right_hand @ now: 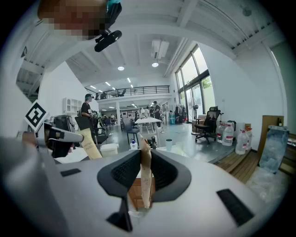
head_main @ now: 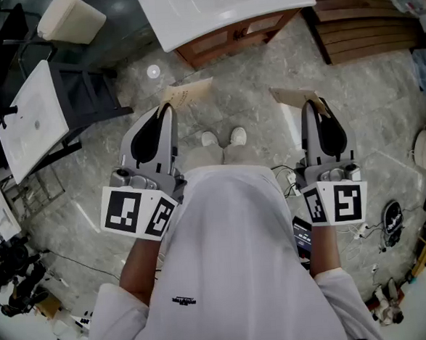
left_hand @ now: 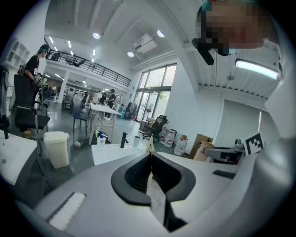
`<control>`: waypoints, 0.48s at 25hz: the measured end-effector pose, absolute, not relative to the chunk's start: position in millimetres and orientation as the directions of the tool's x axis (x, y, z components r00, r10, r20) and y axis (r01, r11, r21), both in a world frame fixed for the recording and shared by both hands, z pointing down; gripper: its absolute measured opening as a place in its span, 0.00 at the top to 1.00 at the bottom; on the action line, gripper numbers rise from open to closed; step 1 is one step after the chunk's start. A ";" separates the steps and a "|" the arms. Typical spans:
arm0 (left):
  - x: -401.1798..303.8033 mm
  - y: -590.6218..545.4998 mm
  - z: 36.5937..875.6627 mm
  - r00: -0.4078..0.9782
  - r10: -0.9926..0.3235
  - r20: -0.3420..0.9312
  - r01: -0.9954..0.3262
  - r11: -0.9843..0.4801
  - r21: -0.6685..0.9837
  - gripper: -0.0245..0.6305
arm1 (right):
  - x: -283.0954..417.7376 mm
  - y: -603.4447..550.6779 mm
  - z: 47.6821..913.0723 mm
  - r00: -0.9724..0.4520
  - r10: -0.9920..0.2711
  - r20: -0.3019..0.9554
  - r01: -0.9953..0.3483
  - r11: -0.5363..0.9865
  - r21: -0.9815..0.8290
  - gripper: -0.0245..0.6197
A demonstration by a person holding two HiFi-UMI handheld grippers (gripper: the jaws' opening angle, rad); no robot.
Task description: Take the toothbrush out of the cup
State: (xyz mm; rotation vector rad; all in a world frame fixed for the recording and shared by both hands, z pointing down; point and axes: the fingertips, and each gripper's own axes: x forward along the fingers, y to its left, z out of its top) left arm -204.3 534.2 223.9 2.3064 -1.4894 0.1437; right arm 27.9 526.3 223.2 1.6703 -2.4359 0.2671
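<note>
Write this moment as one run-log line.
left gripper: jaws together, empty | right gripper: jaws together, empty | cup: on sink, untouched

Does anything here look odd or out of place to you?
Yes. The left gripper and the right gripper each have jaws shut on a brown card (left card, right card) that sticks out ahead, though both hang in mid-air.

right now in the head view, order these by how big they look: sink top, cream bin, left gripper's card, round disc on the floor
1. sink top, even though the frame edge cuts it off
2. cream bin
3. card in the left gripper; it is nearer the camera, so it looks larger than it is
4. round disc
</note>
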 end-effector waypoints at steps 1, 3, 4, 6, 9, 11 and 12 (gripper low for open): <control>-196.4 539.5 223.4 0.426 -0.856 0.295 -0.897 -0.358 0.258 0.95 | 28.2 530.7 222.3 -0.369 -0.898 0.240 -0.929 0.367 -0.053 0.87; -180.5 547.8 221.9 0.427 -0.854 0.298 -0.898 -0.362 0.250 0.95 | 30.1 539.0 220.9 -0.387 -0.892 0.233 -0.921 0.384 -0.063 0.87; -172.5 550.5 220.6 0.435 -0.851 0.295 -0.894 -0.369 0.255 0.95 | 32.2 542.5 220.6 -0.391 -0.891 0.232 -0.920 0.387 -0.067 0.87; -158.2 554.7 216.8 0.453 -0.846 0.282 -0.884 -0.385 0.264 0.95 | 38.0 547.5 220.4 -0.391 -0.891 0.233 -0.920 0.386 -0.066 0.87; -144.5 558.5 212.6 0.461 -0.844 0.275 -0.882 -0.400 0.250 0.95 | 48.3 551.3 218.2 -0.383 -0.896 0.224 -0.923 0.382 -0.051 0.87; -136.5 559.6 212.0 0.459 -0.843 0.280 -0.884 -0.402 0.240 0.95 | 58.3 552.8 217.2 -0.380 -0.898 0.220 -0.924 0.378 -0.053 0.87; -132.9 559.1 212.0 0.458 -0.843 0.284 -0.885 -0.401 0.237 0.95 | 63.4 552.2 217.5 -0.379 -0.899 0.219 -0.925 0.376 -0.056 0.87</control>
